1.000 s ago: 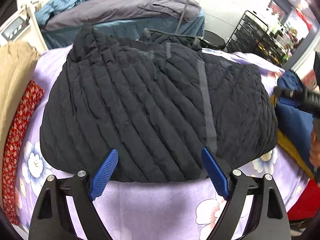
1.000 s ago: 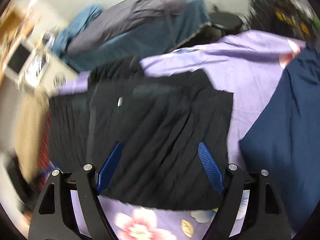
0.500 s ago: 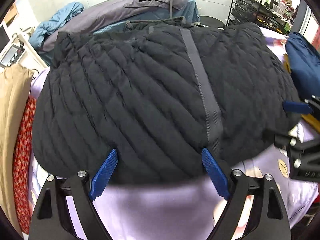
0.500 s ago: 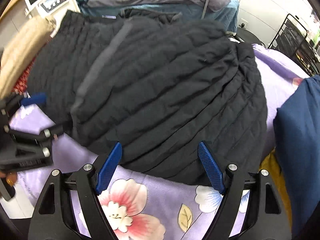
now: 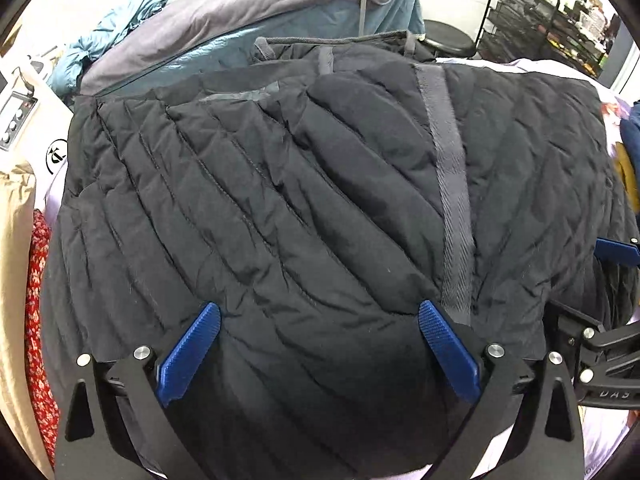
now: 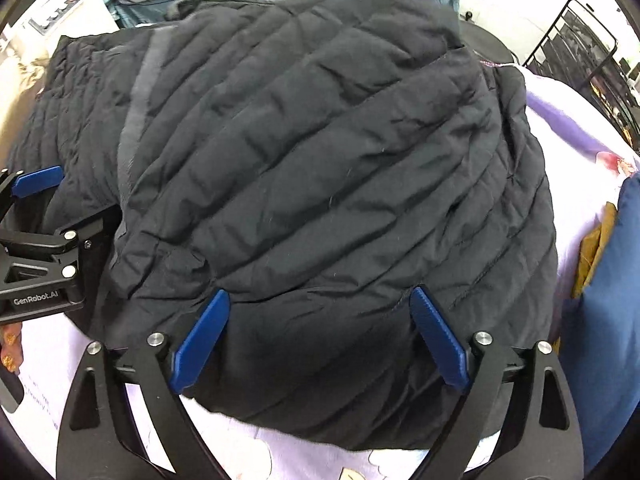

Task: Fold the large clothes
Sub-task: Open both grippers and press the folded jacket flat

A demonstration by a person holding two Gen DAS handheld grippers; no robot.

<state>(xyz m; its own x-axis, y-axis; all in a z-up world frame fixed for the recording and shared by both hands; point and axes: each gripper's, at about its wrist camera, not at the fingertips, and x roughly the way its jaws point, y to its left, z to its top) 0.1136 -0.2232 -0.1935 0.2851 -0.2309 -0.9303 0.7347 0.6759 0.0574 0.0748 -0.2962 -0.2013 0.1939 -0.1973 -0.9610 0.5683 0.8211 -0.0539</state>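
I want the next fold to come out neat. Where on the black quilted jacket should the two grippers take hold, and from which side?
Probably the near hem of the black quilted jacket. It lies spread flat on the floral sheet, so that edge is the free one to pinch. Come from above: the left gripper and right gripper already straddle it, jaws just opened wide, each near one end.

Lilac floral-sheeted surface (image 6: 568,120), perhaps a bed, under black quilted jacket (image 6: 320,160).

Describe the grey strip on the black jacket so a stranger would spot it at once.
Start at the black quilted jacket that covers most of the lilac flowered sheet. The grey strip runs down its front, ending near the hem. It is flat, ribbed and lighter than the puffy black panels around it.
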